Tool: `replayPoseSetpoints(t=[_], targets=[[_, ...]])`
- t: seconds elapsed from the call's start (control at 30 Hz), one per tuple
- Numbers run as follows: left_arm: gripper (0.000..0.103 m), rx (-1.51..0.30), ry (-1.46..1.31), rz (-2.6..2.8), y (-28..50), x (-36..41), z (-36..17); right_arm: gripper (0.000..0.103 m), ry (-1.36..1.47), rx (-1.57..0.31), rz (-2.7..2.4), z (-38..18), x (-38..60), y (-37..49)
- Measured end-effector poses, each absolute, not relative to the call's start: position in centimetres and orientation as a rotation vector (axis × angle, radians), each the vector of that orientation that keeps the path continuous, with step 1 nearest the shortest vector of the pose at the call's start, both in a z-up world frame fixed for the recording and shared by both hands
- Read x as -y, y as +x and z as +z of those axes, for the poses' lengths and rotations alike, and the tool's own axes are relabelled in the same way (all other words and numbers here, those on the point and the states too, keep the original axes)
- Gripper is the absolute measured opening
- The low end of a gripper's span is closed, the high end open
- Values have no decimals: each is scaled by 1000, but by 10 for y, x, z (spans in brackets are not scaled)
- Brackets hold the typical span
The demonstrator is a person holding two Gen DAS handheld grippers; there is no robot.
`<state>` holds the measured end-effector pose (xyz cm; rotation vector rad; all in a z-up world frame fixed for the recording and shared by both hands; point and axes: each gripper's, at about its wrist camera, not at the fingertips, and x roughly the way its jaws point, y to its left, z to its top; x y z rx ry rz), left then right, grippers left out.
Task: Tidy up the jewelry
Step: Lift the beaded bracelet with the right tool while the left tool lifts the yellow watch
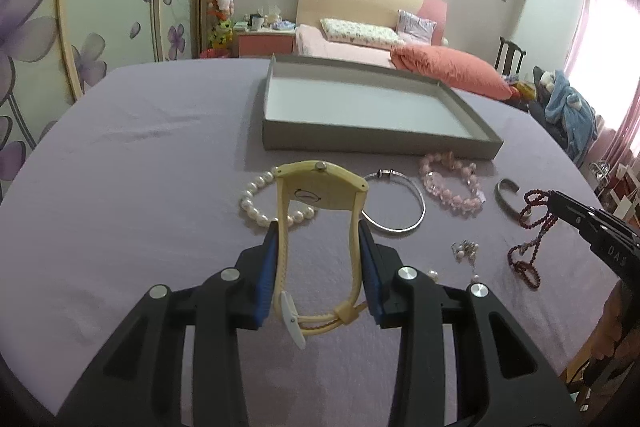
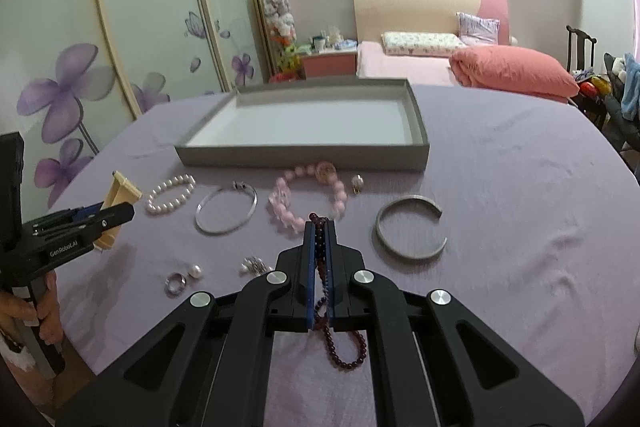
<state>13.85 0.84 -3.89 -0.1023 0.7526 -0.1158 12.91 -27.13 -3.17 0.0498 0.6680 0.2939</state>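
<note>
Left wrist view showed my left claw (image 1: 320, 239) clamped on a pale yellow plastic wristwatch (image 1: 320, 223), its strap running along the claw. My right claw (image 2: 319, 231) pinched a dark red bead necklace (image 2: 340, 343). Straight ahead, beyond both, lay the shallow grey cardboard tray (image 2: 300, 155), empty on the lilac-covered worktop (image 2: 520, 207).

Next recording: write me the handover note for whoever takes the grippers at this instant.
Left gripper: shut on the yellow plastic wristwatch, lifted.
Right gripper: shut on the dark red bead strand, which dangles.
Grey shallow cardboard tray: nothing in it yet.
Left on the purple cloth: white pearl bracelet, thin silver bangle, pink bead bracelet, grey open cuff, silver ring, earrings.
</note>
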Motion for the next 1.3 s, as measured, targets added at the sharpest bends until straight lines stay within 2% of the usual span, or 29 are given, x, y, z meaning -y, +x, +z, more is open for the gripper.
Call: replayPoseSetpoints(t=[0.27,0.5,0.67,0.7,0.73,0.77,0.83,1.03,1.07,1.13,1.3], targets=[[37,-710,-107,-122,127,-9,-26,5,31,-611,279,-14,272,122],[37,-716,-110,-127,126,-9,-28,5,6,-767,253,-60,275,120],[37,-712,-113,-124,125,-9,-29,8,-8,-808,229,-74,276,121],[37,-712,-113,-122,125,-9,-29,10,-3,-812,230,-75,276,121],[37,-712,-113,-121,126,-10,-30,19,1,-814,228,-76,277,122],[37,-712,-113,-120,126,-10,-30,37,1,-817,223,-77,278,122],[37,-713,-113,-120,126,-10,-30,52,-7,-818,217,-79,277,121],[37,-715,-112,-120,126,-10,-32,51,-30,-859,201,-88,274,126],[37,-715,-112,-120,126,-11,-31,32,-29,-854,202,-89,274,125],[37,-716,-112,-119,127,-10,-32,16,-62,-851,187,-91,272,125],[37,-716,-115,-122,127,-9,-33,10,-60,-831,190,-92,271,121]])
